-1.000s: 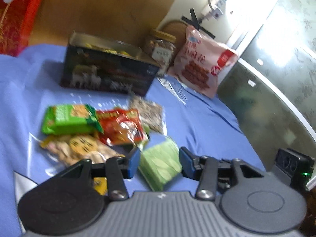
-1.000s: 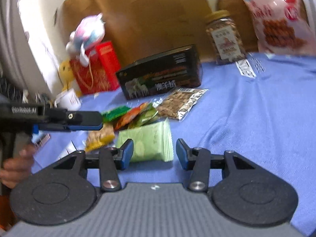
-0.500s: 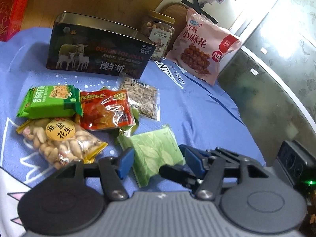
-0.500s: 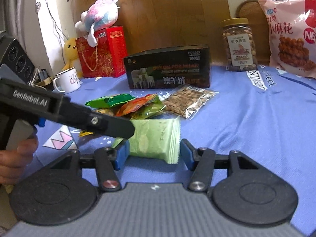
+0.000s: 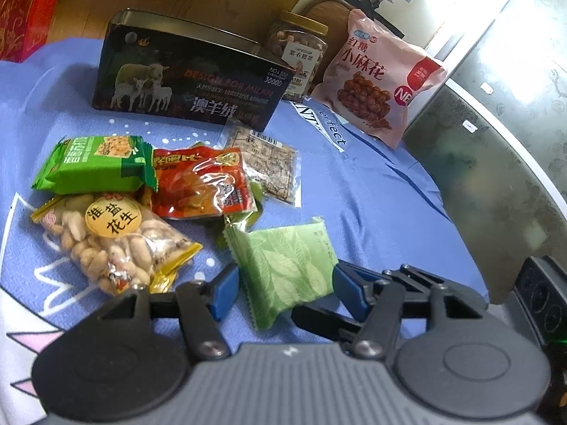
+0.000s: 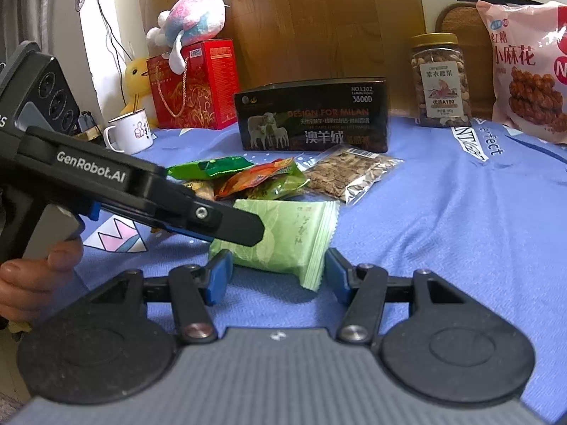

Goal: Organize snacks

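A pale green leaf-print packet [image 5: 283, 265] lies flat on the blue cloth [image 5: 372, 194]. My left gripper [image 5: 287, 292] straddles its near end, jaws apart, with the blue pads [image 5: 225, 292] beside the wrapper and not pinching it. In the right wrist view the same packet [image 6: 287, 233] sits just ahead of my right gripper [image 6: 278, 278], which is open with only the packet's near corner between its pads. One left-gripper finger [image 6: 230, 225] lies across the packet's left end. A hand [image 6: 32, 279] holds that gripper.
Behind the packet lie a green cracker pack [image 5: 92, 164], a red pack [image 5: 198, 184], a peanut bag [image 5: 110, 237] and a clear seed pack [image 5: 269, 166]. Further back are a black tin box [image 5: 184, 81], a nut jar [image 5: 301, 53], a pink bag [image 5: 375, 81], a mug [image 6: 129, 134] and a red gift box [image 6: 195, 85].
Both grippers' jaws have widened around the green packet. The left gripper has come in lower over it, and the right gripper's finger now shows in the left wrist view.
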